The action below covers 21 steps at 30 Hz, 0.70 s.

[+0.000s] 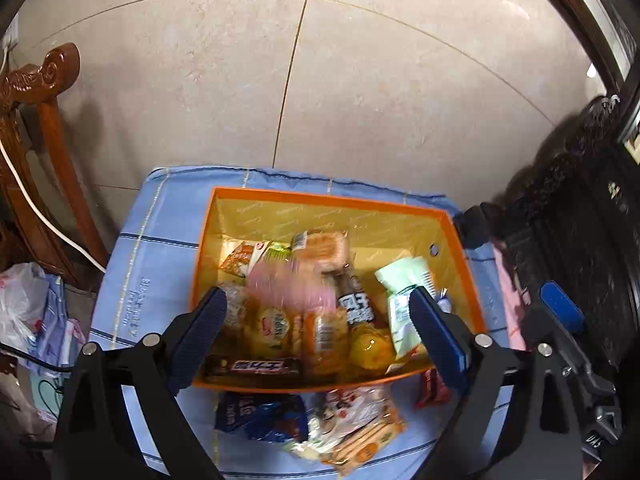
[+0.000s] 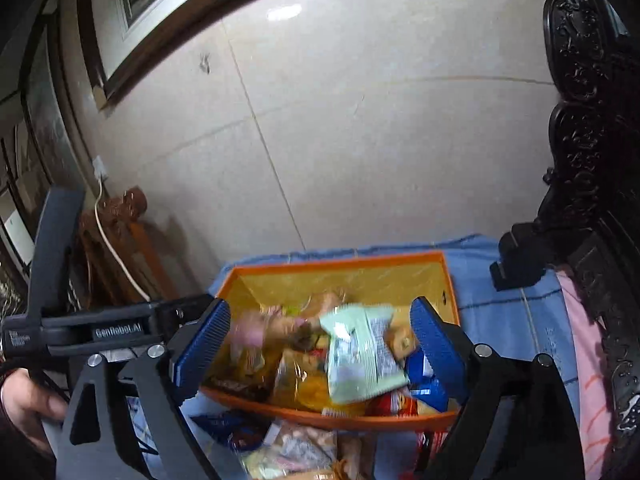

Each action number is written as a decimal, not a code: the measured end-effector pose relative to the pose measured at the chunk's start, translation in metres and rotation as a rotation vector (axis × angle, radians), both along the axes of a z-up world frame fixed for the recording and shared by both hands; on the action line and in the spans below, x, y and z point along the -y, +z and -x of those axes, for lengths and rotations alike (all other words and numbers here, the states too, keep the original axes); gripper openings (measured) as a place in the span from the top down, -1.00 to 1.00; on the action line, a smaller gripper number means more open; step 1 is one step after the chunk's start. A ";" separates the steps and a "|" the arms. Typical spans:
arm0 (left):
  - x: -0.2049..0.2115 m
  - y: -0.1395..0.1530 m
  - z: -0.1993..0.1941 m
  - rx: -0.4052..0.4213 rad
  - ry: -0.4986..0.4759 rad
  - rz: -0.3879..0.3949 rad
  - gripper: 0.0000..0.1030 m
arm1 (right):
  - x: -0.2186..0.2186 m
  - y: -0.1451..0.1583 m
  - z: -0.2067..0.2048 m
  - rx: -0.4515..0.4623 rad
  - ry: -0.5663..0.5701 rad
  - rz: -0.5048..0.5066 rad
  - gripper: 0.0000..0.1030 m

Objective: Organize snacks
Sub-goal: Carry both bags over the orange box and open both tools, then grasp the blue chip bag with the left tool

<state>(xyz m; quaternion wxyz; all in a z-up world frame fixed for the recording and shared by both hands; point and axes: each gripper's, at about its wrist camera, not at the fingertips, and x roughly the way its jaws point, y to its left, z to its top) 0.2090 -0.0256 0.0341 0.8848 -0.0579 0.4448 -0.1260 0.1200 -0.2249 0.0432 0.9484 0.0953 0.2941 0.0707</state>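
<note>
An orange box [image 1: 260, 193] with a yellow inside stands on a blue checked cloth [image 1: 160, 220] and holds several snack packets. A blurred pink packet [image 1: 288, 286] is in the air or landing in the box between my left fingers. My left gripper [image 1: 320, 336] is open and empty above the box's near side. A pale green packet [image 2: 360, 356] lies on top of the pile in the right wrist view. My right gripper [image 2: 320, 344] is open and empty above the box [image 2: 340, 262]. More packets [image 1: 352, 424] lie on the cloth in front of the box.
A carved wooden chair [image 1: 44, 128] and a white cable stand at the left. Dark carved furniture [image 1: 580, 200] is at the right. Plastic bags [image 1: 24, 300] lie at the far left. A tiled wall is behind.
</note>
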 end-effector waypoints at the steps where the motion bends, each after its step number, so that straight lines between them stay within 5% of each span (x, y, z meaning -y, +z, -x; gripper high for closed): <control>1: -0.001 -0.003 0.001 -0.017 -0.008 -0.007 -0.75 | 0.001 -0.004 0.002 -0.014 0.000 -0.002 -0.78; 21: -0.052 -0.068 0.075 -0.198 0.068 -0.032 -0.75 | 0.019 -0.077 0.081 -0.270 -0.051 -0.043 -0.78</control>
